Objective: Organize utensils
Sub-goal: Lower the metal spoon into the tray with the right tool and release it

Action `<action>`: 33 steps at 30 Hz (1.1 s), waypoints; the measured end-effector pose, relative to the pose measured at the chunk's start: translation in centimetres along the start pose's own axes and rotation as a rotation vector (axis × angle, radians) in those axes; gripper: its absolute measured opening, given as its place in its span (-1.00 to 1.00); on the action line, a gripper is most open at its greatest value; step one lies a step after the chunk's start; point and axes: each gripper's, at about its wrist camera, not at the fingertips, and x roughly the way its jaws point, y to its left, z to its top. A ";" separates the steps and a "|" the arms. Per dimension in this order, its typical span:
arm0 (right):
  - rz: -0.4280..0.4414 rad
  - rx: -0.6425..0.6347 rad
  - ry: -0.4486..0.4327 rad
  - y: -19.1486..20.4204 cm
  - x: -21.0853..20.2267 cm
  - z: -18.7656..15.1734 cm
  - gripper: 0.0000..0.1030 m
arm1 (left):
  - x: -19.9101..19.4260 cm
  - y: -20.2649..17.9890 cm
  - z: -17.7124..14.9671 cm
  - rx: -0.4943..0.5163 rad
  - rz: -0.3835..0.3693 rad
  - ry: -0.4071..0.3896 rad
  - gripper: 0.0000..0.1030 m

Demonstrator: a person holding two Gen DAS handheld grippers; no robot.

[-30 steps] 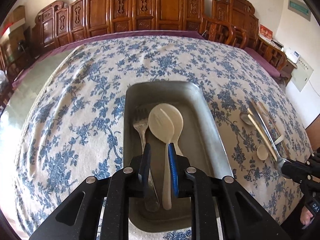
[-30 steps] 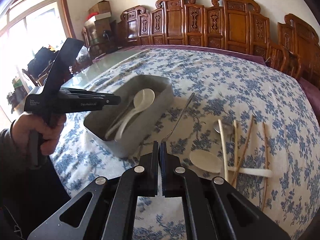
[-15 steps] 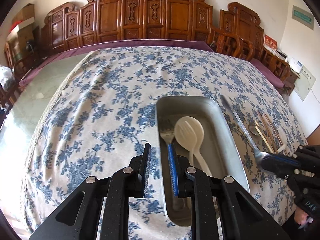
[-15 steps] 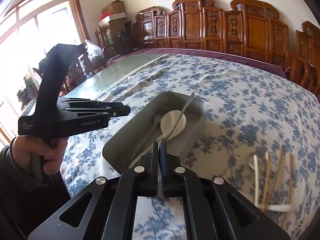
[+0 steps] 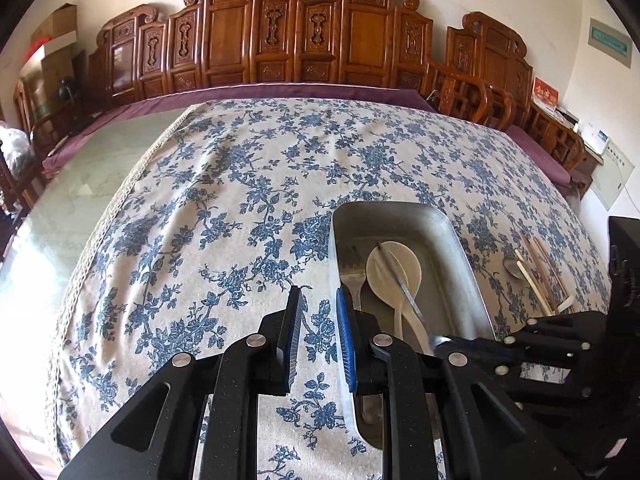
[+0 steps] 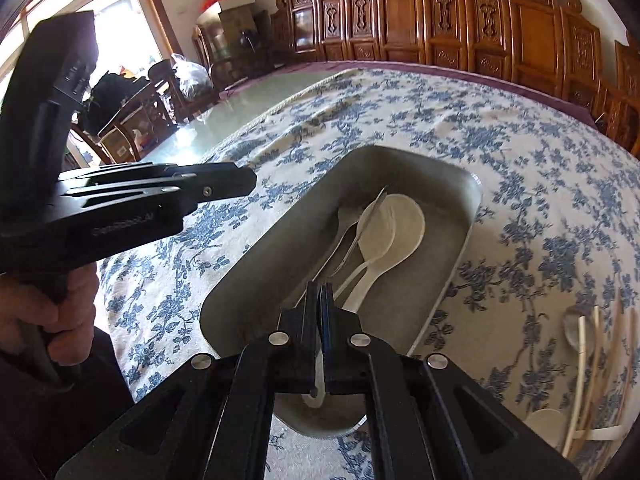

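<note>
Swinging in over the tray (image 6: 460, 248) within the last second, the right gripper (image 6: 320, 292) now holds its slim metal knife (image 6: 370, 218) above the spoons, where a second ago that knife hung over the bare cloth. Its jaws are pinched shut on the handle. The left gripper (image 5: 318, 312) has slid off to the tray's left and now hangs over the tablecloth (image 5: 224, 208), jaws parted and empty. I judge the knife is about to be dropped in, leaving the loose pieces at the right edge of the frame still to sort.

The knife is thin and shiny, its tip slanting toward the upper right over the pale spoons (image 6: 396, 224), with a fork (image 5: 354, 280) lying beside them in the tray. Chopsticks (image 6: 592, 364) and another spoon (image 6: 570, 322) lie on the cloth at lower right.
</note>
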 end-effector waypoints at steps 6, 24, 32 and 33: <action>-0.011 -0.004 0.014 0.2 0.8 -0.2 -0.90 | -0.2 -0.1 0.0 0.001 -0.002 -0.002 -0.68; -0.015 0.021 -0.047 -0.9 -2.6 -0.4 -0.90 | -0.3 -1.4 -0.2 0.017 -0.014 -0.007 -0.68; -0.134 0.060 -0.101 -5.3 -9.2 -3.2 -0.90 | -0.9 -4.5 -0.4 0.054 -0.063 -0.027 -0.45; -0.165 0.065 -0.102 -6.3 -10.1 -3.7 -0.90 | -0.9 -5.0 -0.5 0.060 -0.072 -0.028 -0.44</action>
